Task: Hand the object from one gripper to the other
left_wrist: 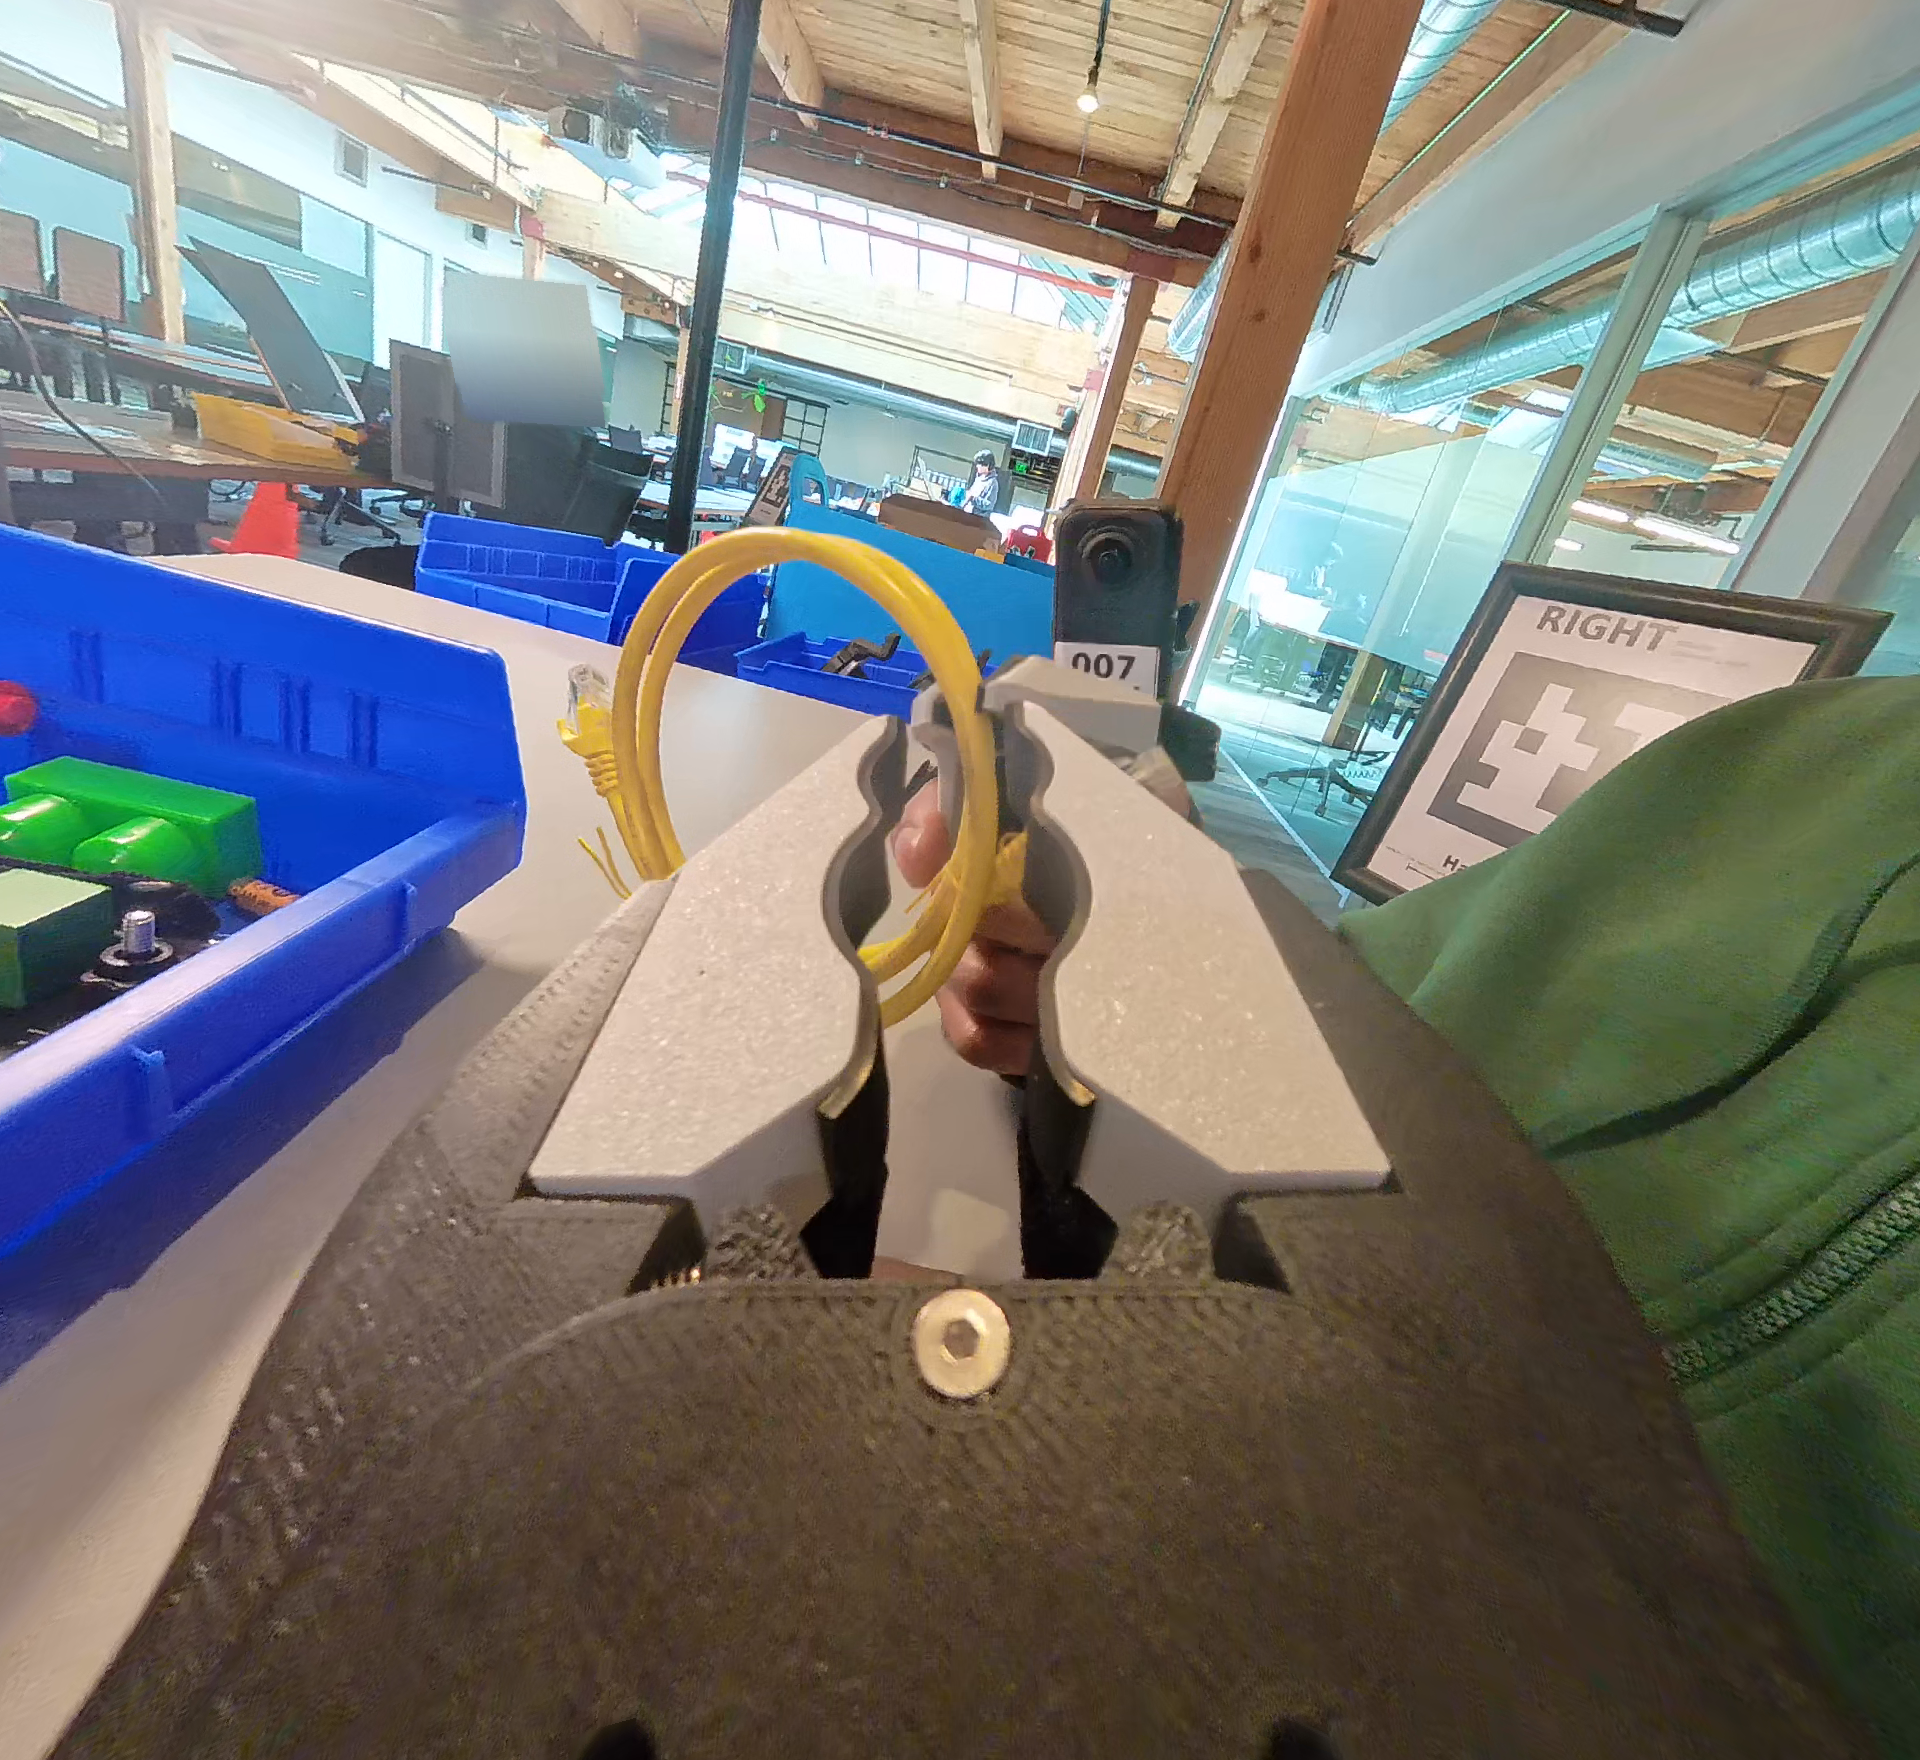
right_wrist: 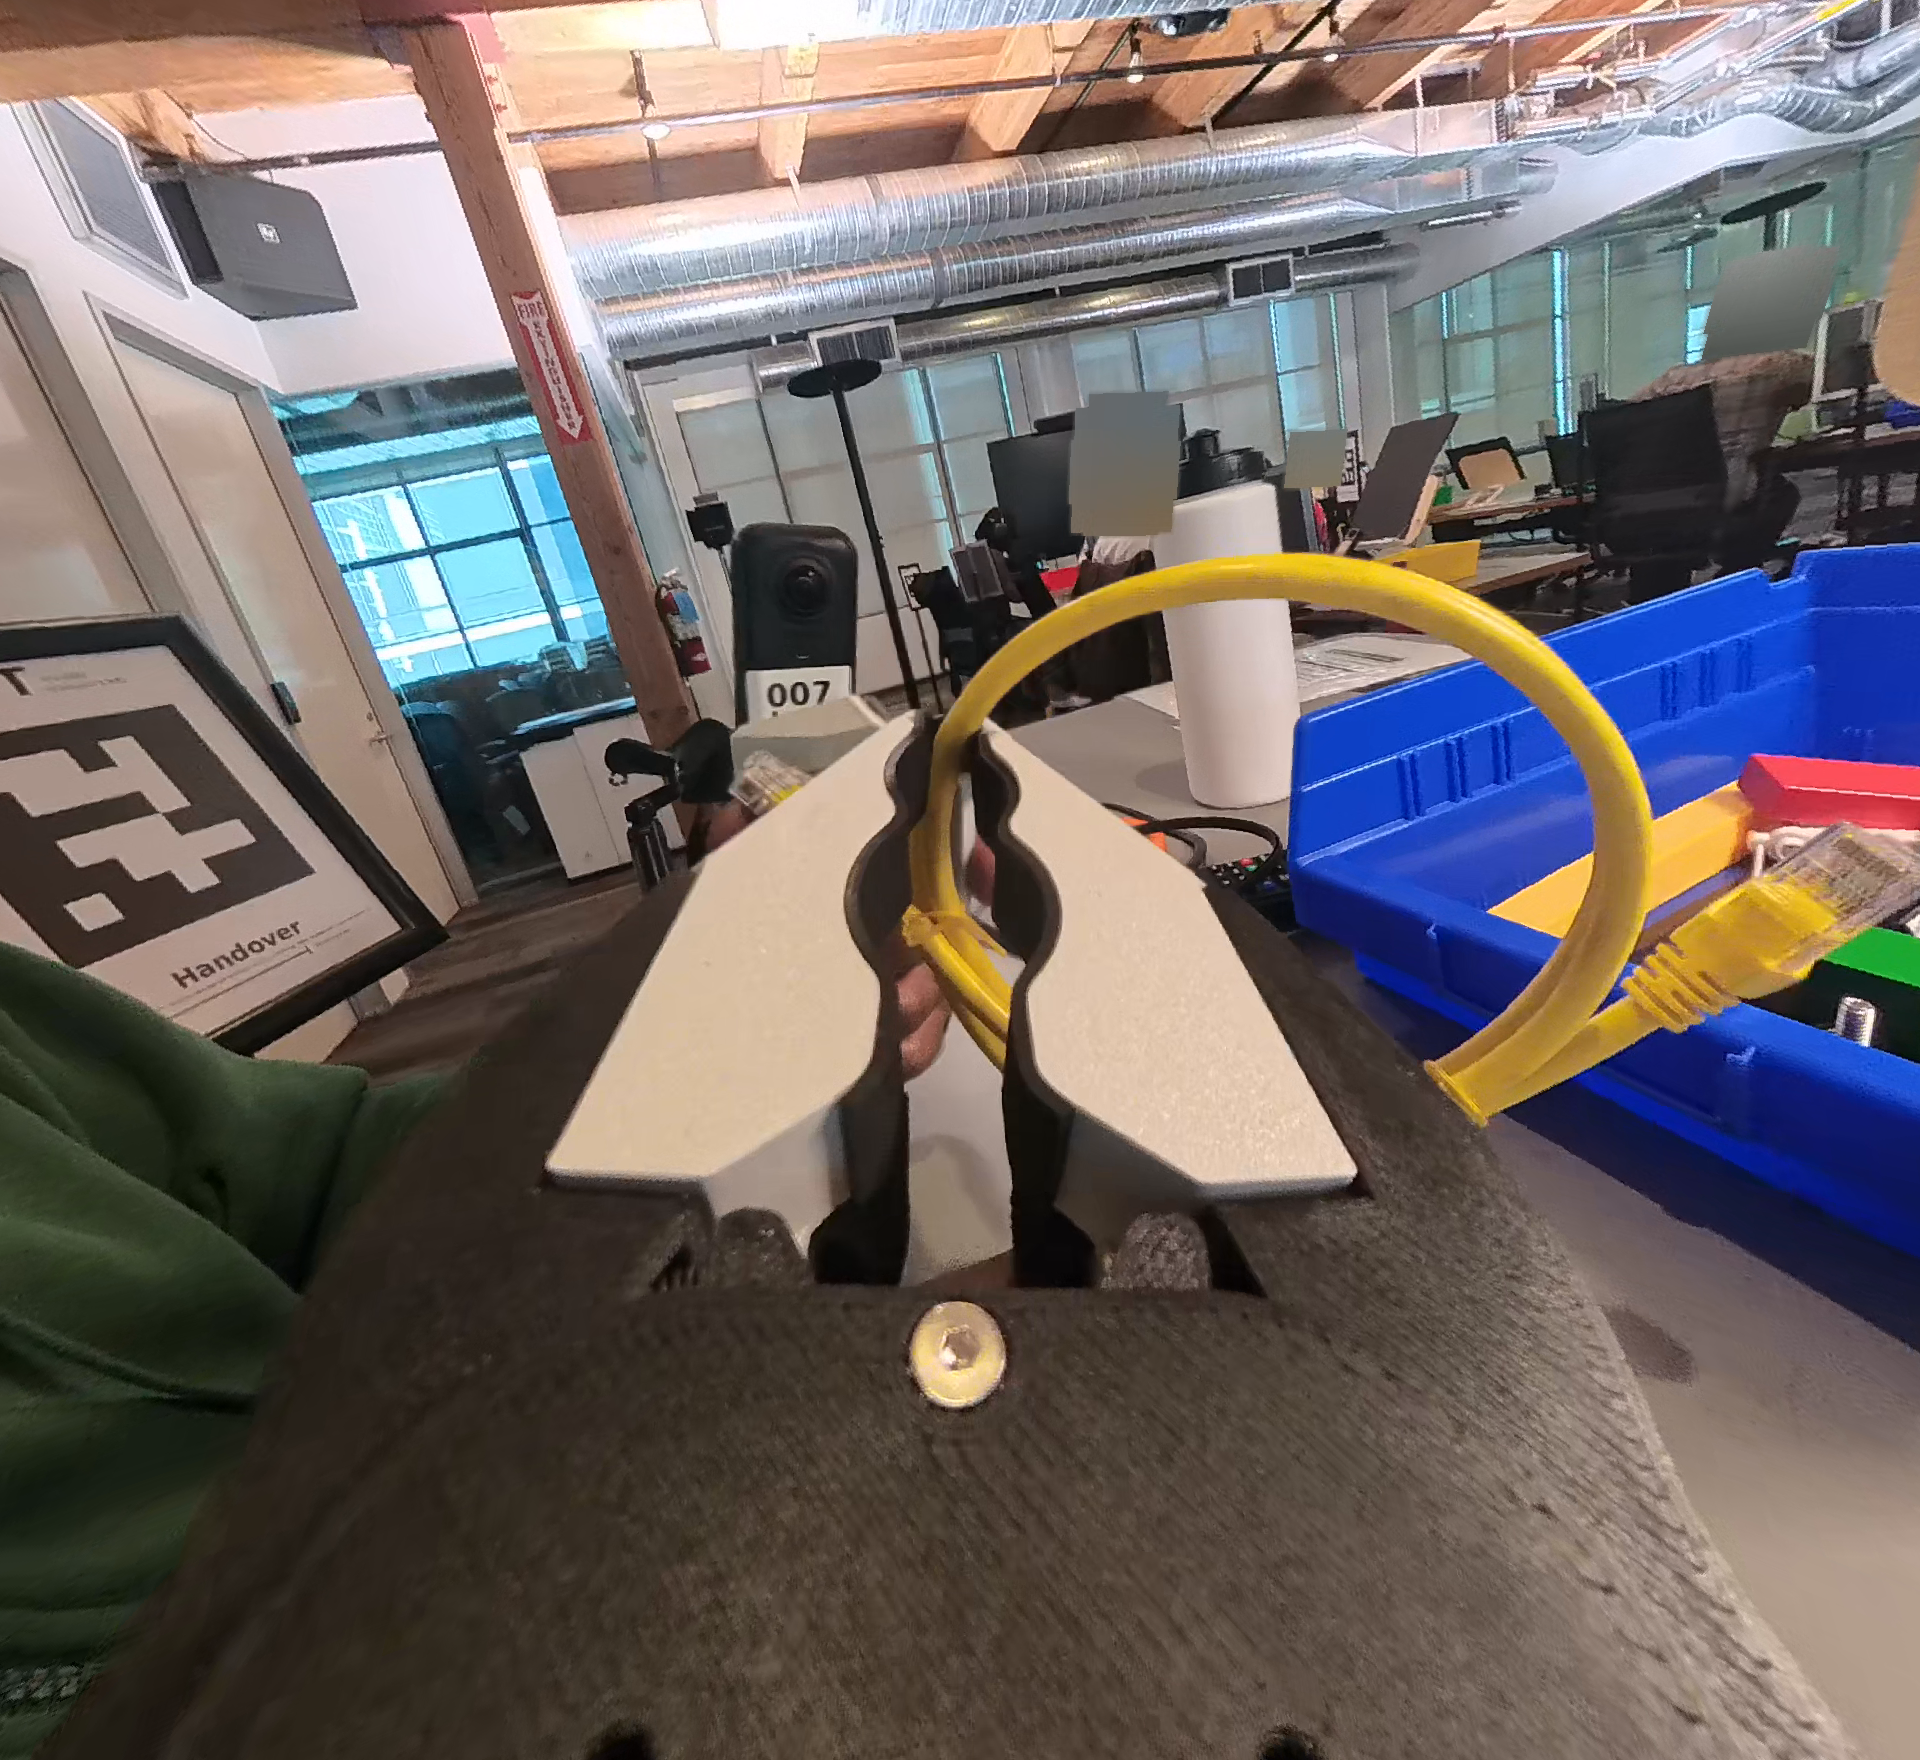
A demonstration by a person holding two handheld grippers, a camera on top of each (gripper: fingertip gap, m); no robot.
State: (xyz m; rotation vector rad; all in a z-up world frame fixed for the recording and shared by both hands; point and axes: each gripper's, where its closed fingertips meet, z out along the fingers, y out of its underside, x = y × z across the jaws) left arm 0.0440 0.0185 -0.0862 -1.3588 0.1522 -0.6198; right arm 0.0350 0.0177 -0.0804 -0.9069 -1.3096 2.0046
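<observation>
A coiled yellow network cable (left_wrist: pixel 790 541) tied with zip ties is held up in the air over the grey table. My right gripper (right_wrist: pixel 951 739) is shut on the cable (right_wrist: pixel 1299 572) at its fingertips; the loop arcs to the right and a clear plug hangs over the blue bin. My left gripper (left_wrist: pixel 961 734) is open, its fingers on either side of the cable with a gap. The right gripper's grey tips (left_wrist: pixel 971 697) show between them, pinching the loop. A hand shows behind the jaws in both views.
A blue bin (left_wrist: pixel 260 671) of coloured parts sits on the table beside the cable; it also shows in the right wrist view (right_wrist: pixel 1455 775). A framed marker sign (left_wrist: pixel 1558 723), a black camera on a tripod (left_wrist: pixel 1117 567) and a white cylinder (right_wrist: pixel 1231 650) stand nearby. A green sleeve (left_wrist: pixel 1662 983) is close. The tips of both grippers are at nearly the same place.
</observation>
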